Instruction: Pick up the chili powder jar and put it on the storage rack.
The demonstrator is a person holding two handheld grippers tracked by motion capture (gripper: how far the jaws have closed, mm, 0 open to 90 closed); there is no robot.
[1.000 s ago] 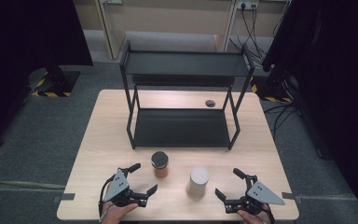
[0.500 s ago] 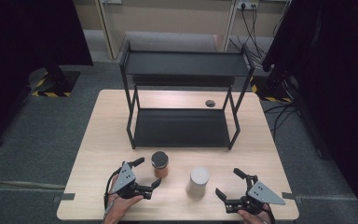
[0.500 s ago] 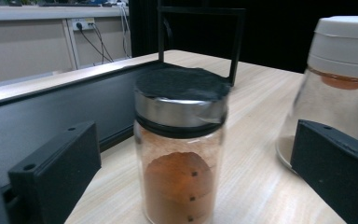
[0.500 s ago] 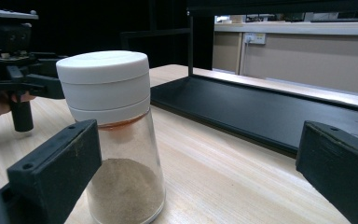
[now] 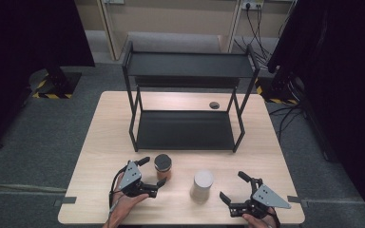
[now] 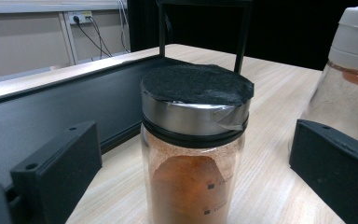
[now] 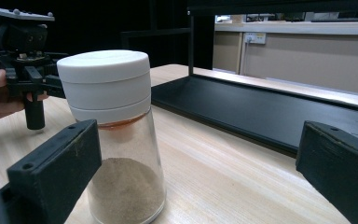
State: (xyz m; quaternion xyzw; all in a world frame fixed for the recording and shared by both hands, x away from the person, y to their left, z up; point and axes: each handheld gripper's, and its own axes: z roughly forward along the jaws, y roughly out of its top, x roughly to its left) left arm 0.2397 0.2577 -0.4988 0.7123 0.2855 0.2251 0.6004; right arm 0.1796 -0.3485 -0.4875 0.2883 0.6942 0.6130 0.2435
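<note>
Since 1 second ago the left gripper [image 5: 151, 174] has advanced, its spread fingers now flanking the dark-lidded jar [image 5: 162, 166] on the worktop [image 5: 100, 142]; right gripper [image 5: 235, 192] idles open beside the white-capped shaker [image 5: 202, 185]; an off-centre squeeze could topple the jar.

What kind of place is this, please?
Probably a lab or recording room, not a kitchen: a bare wooden table on grey carpet, dark curtains at both sides, and wall sockets with cables behind.
</note>
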